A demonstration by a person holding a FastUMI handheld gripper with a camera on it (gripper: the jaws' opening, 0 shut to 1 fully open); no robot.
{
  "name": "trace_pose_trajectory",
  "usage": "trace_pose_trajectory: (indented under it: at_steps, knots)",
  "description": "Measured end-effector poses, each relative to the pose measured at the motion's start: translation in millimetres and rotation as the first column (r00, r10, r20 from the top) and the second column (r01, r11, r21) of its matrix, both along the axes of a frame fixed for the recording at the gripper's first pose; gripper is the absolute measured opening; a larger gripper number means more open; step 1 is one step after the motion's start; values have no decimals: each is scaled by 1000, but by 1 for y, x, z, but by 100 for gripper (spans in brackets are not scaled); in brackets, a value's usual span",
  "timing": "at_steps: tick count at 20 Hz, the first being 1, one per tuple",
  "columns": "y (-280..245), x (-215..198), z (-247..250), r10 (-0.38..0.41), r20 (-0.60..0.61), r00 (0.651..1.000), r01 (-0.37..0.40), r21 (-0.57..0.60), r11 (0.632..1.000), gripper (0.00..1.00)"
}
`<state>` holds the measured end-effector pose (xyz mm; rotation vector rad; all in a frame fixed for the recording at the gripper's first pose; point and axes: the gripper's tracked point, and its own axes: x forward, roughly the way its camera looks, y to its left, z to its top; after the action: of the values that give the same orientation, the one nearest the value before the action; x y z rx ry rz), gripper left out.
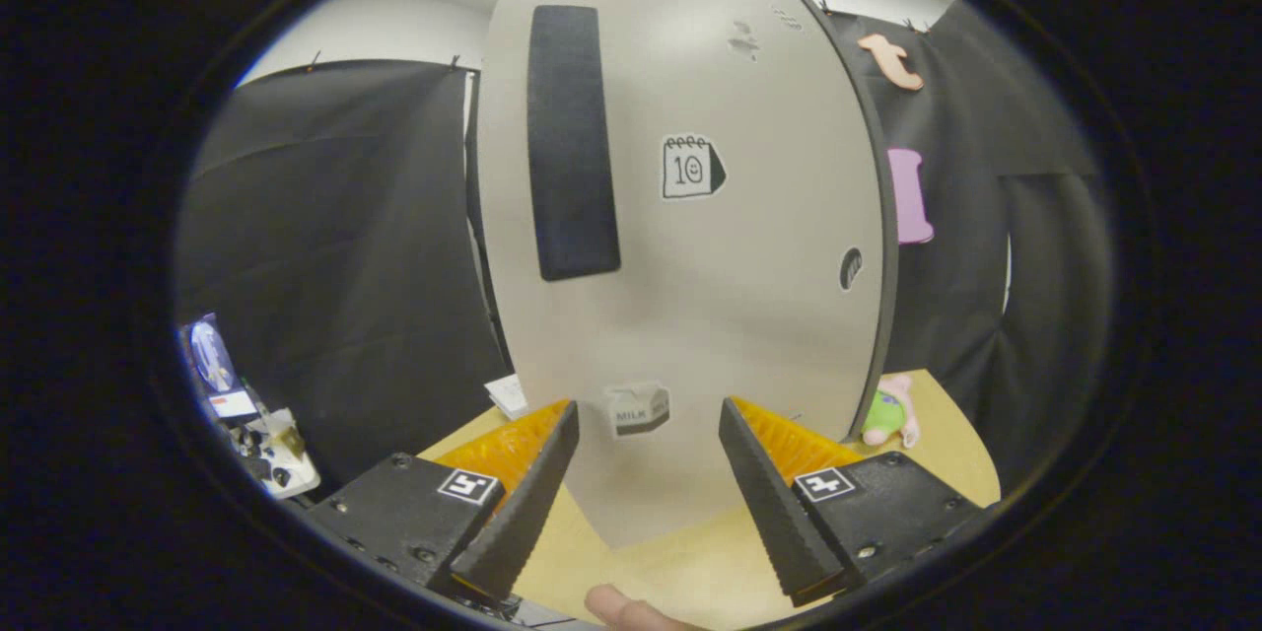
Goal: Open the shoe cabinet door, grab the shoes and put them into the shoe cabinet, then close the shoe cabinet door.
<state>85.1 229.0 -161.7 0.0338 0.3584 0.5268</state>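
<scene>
Jaws spread wide and empty: the gripper (646, 493) holds nothing, its two fingers (523, 503) angled apart like an open V with bare wooden tabletop (670, 562) showing between them. Directly ahead, at twelve o'clock, stands the shoe cabinet door (690, 266), a tall pale grey panel that rises upright from the tabletop, its long axis vertical and its broad face turned toward the fingers. A dark vertical slot handle (572, 143) runs down the panel at about eleven o'clock, its long axis also upright. Small stickers dot the door: a calendar sticker (692, 168) near the middle and a milk carton sticker (638, 409) low down, just ahead of the gap between the fingers. The door appears shut, so the wide opening probably readies the fingers to reach up and catch the handle. At about three o'clock, beside the cabinet's lower right corner, a pink and green soft toy (890, 411) lies on the table. At nine o'clock sits a cluster of small equipment (251, 419). A fingertip of the person's hand (621, 608) shows at six o'clock. Any shoes cannot be made out.
</scene>
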Motion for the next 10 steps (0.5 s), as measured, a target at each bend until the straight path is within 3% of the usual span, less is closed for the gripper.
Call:
trace_pose_trajectory:
  at_steps: [5,8,10]
  knots:
    - [-31,-11,38,-152,180,972,157,-15,987,98]
    - [-47,-36,67,-179,266,947,186,-1,983,98]
    - [-47,-46,69,-169,259,951,177,-7,984,98]
